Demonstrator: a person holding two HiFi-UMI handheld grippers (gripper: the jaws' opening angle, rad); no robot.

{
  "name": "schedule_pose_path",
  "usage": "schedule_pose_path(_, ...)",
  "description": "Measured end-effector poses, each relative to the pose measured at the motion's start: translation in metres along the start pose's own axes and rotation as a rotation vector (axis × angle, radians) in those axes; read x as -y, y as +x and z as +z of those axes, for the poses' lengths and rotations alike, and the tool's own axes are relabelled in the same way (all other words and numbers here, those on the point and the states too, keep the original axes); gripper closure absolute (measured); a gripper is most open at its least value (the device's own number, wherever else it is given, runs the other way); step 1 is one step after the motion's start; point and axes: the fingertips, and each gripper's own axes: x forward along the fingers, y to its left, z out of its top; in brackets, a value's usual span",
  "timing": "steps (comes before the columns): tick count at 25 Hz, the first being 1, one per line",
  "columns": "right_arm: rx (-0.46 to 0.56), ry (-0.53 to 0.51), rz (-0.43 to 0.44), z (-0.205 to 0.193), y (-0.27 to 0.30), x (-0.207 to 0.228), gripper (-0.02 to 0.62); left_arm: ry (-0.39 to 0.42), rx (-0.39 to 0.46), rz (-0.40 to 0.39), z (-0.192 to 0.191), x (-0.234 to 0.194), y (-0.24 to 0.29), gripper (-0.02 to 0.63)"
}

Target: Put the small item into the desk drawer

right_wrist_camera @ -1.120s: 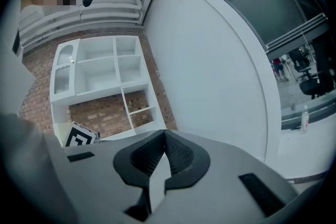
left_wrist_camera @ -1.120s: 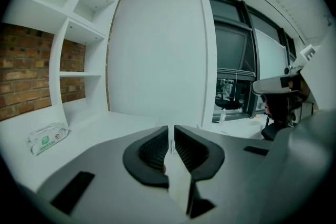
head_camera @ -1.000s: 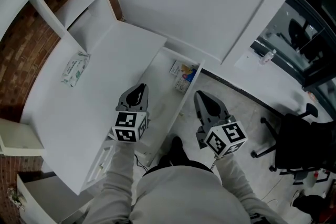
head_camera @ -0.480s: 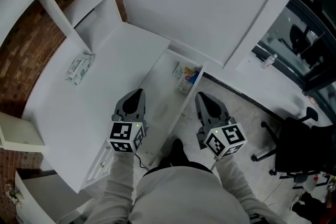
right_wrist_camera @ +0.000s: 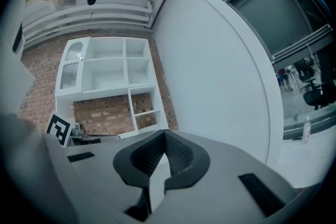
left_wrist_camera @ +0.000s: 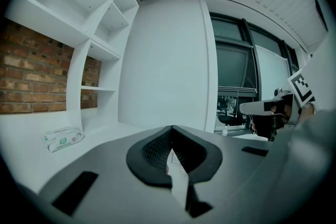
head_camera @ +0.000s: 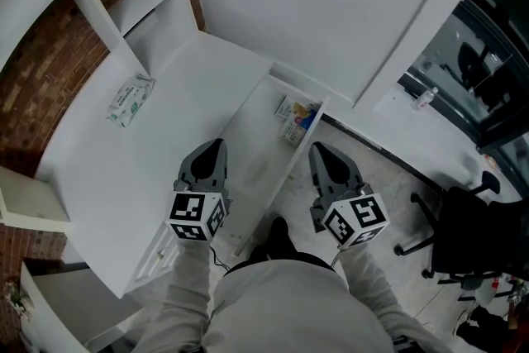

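Items (head_camera: 296,115), small and colourful, lie at the far end of the open drawer (head_camera: 258,146). Left claw (head_camera: 218,144) and right claw (head_camera: 319,150) flank the drawer, both clenched, empty. Wipes pack (head_camera: 131,99) lies on the counter (head_camera: 99,165).

No readable words or numbers, wipes pack (head_camera: 131,101) at ten o'clock — green label too small, colourful packets (head_camera: 296,118) in the drawer (head_camera: 256,171) at one o'clock — print blurred.
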Motion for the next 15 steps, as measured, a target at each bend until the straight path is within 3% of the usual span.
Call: schedule_pose_path(15, -0.020, -0.013, 0.006, -0.0062, -0.0036, -0.0041, 0.569, -0.019, 0.009, 0.009, -0.0010, 0.0003, -0.0019, 0.588)
